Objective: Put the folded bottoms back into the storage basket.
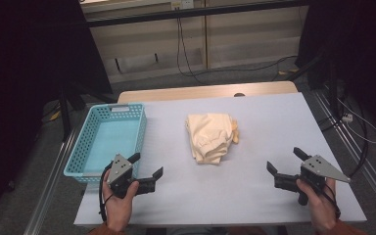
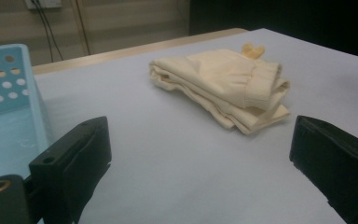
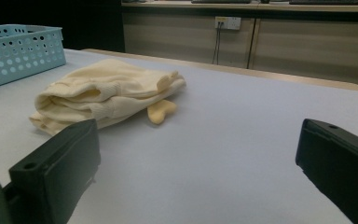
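Note:
A folded cream-yellow cloth (image 1: 210, 137) lies in the middle of the white table (image 1: 254, 122), with a small yellow tab sticking out at its right side. It shows ahead of the jaws in the left gripper view (image 2: 223, 88) and the right gripper view (image 3: 107, 93). My left gripper (image 1: 147, 166) is held near the table's front left, open and empty, beside the basket. My right gripper (image 1: 285, 161) is held at the front right, open and empty too. Both stand well short of the cloth.
A light blue perforated plastic basket (image 1: 108, 139) sits at the table's left side, its inside bare; it also shows in the gripper views (image 2: 4, 79) (image 3: 21, 51). Cables run over the floor beyond the table. Dark stands flank both sides.

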Available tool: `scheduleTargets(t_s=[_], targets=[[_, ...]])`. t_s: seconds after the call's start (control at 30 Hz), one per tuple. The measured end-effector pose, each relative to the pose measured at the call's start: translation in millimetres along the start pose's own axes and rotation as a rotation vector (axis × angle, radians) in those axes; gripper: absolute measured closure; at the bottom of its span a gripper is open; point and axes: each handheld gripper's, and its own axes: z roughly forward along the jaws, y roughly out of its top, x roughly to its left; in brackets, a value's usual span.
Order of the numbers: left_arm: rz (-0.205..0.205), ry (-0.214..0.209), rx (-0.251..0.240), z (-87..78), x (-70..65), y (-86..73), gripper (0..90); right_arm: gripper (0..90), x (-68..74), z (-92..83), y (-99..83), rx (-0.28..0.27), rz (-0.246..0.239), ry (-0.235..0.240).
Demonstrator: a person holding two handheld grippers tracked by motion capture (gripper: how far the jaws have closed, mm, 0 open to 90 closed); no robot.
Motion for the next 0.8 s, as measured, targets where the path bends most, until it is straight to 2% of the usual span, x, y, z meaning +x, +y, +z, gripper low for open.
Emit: scheduleTargets(t_s=[0.1, 0.17, 0.27, 0.37, 0.57, 0.7, 0.8], targets=[[0.02, -0.009, -0.002, 4.1, -2.8, 3.8, 5.6, 0.0, 1.0, 0.2, 0.5, -0.001, -0.004, 0.0], [0.013, -0.015, -0.005, 6.2, -2.7, 5.0, 5.6, 0.0, 0.9, -0.1, 0.5, -0.003, -0.007, -0.003], [-0.003, -0.049, 0.005, 9.8, -0.8, 7.1, 5.6, 0.1, -0.2, -0.4, 0.4, -0.001, -0.002, -0.006], [-0.016, -0.053, 0.01, 13.7, 0.7, 9.0, 5.6, 0.2, -0.2, -0.8, 0.5, -0.001, -0.007, -0.004], [-0.01, -0.07, 0.025, 18.8, 1.8, 15.4, 5.6, 0.3, 1.0, -0.8, 1.1, -0.003, -0.006, -0.007], [0.011, -0.07, 0.026, 22.5, 2.0, 19.5, 5.6, 0.3, 1.7, -0.1, 1.1, 0.001, -0.009, -0.003], [0.003, -0.074, 0.025, 29.3, 3.0, 21.2, 5.5, 0.3, 1.6, 0.4, 1.1, 0.0, -0.007, -0.001]])
